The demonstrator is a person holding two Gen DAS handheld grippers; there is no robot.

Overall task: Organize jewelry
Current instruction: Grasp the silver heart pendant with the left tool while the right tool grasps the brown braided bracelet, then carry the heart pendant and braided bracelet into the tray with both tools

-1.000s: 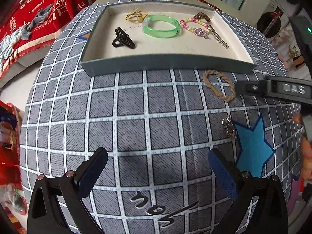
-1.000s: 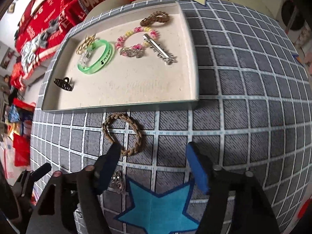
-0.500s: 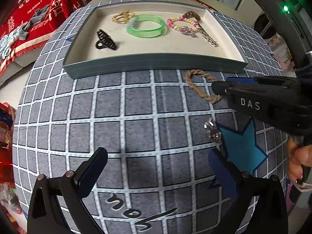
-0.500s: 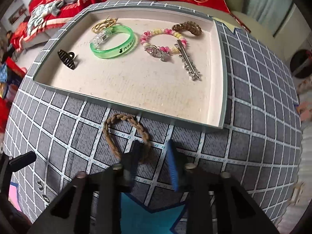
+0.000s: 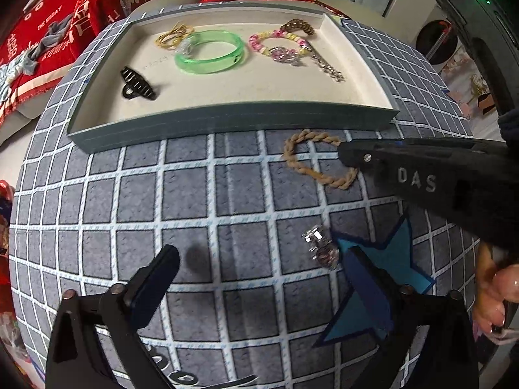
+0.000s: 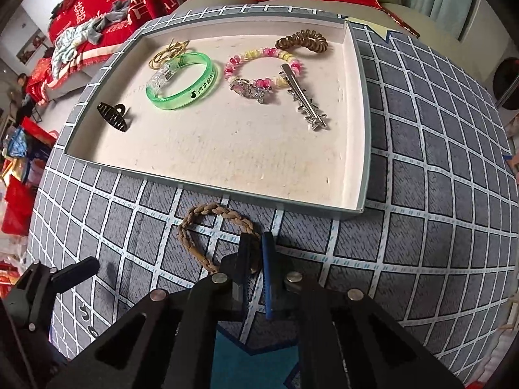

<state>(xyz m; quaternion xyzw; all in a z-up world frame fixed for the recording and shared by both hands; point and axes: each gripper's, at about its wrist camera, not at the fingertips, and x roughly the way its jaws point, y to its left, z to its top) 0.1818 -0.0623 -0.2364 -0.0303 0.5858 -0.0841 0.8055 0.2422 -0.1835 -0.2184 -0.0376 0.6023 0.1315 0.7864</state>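
Pinching the braided band (image 6: 207,227) on the surface (image 6: 421,227), the right gripper (image 6: 256,259) is clamped; left gripper (image 5: 259,278) fingers apart near a charm (image 5: 319,249).

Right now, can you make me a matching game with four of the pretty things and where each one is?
Things:
1. green bangle
2. braided rope bracelet
3. black claw clip
4. small silver charm

Places:
A. on the checked cloth beside the blue star
B. pinched by the right gripper
C. in the tray, touching the gold hair ties
D. in the tray, alone at its left end

Pairs: 1-C, 2-B, 3-D, 4-A
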